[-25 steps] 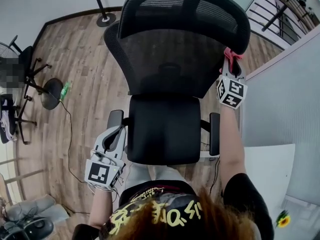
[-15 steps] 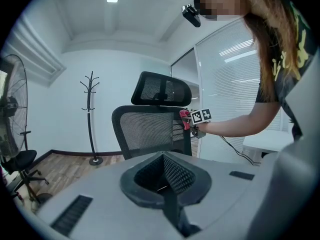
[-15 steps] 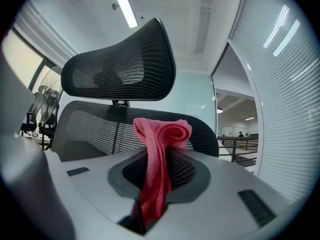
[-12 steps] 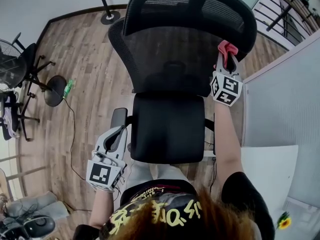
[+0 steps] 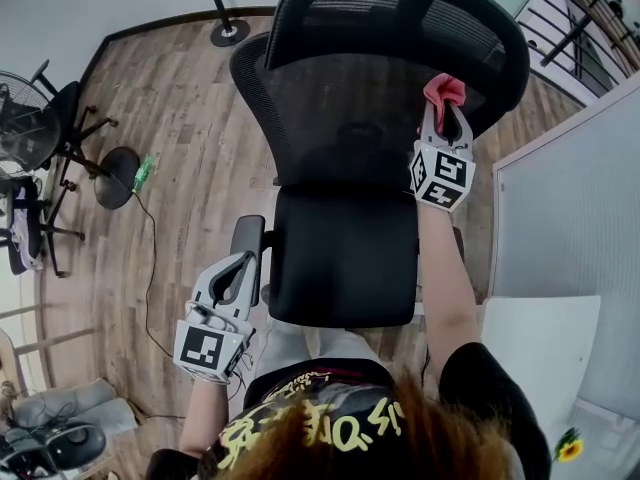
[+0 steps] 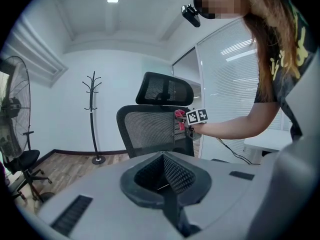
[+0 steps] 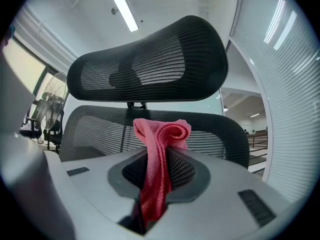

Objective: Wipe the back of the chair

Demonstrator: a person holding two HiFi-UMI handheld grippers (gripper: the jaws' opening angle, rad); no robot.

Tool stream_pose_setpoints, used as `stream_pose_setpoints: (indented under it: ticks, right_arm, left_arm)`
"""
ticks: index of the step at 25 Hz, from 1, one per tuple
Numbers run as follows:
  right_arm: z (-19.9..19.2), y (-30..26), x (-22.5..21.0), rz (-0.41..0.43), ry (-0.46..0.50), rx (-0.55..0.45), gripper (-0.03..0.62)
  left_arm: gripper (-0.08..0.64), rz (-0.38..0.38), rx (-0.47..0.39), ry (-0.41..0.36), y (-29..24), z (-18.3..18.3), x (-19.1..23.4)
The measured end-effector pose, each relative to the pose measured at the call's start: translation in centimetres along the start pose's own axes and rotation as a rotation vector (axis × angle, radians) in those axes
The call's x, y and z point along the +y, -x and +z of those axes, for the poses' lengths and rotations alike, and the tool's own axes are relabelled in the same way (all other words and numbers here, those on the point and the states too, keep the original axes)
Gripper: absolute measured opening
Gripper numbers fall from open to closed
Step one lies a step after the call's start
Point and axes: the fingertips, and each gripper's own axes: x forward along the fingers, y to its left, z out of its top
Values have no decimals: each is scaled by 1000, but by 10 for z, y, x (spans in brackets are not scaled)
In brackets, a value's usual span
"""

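A black mesh office chair faces away from me, its back (image 5: 345,118) below the headrest (image 5: 400,18). My right gripper (image 5: 444,108) is shut on a bunched red cloth (image 5: 443,90), and the cloth is pressed against the upper right part of the back. In the right gripper view the cloth (image 7: 161,134) stands up between the jaws, right before the mesh back (image 7: 95,129) and headrest (image 7: 150,64). My left gripper (image 5: 234,273) hangs low beside the chair's left armrest (image 5: 247,238), shut on nothing. From the left gripper view the cloth (image 6: 179,114) shows at the back's right edge.
A standing fan (image 5: 22,128) and another chair's base (image 5: 112,173) are at the left. The foot of a coat rack (image 5: 228,34) stands behind the chair. A cable (image 5: 150,268) runs across the wooden floor. A white desk (image 5: 540,338) and a partition wall (image 5: 570,188) close the right side.
My right gripper has slid the cloth up and to the left along the chair back's right side. The left gripper has stayed by the armrest.
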Motion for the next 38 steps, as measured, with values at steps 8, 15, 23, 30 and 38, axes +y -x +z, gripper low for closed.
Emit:
stream_pose_setpoints:
  ticks: [8,15,23,30,38]
  right_arm:
    - [2,-8,31,34,-14,-11,61]
    - [2,-12,56,58,-22,-20,61]
    - [14,-17,98,110,-41,-27,60]
    - [17,-23,128,128,-74,-39,61]
    - [19,-26,166,168,-100,-56,61]
  left_arm:
    - [-6,11,0,6,3,1,11]
    - [-6,28,6,12,8,-6,20]
    - [-6,38,-2,27,14,-1,34]
    - [-6,54,-7,34,19,-1,46]
    - [-6,78,-1,44,27,-8,60]
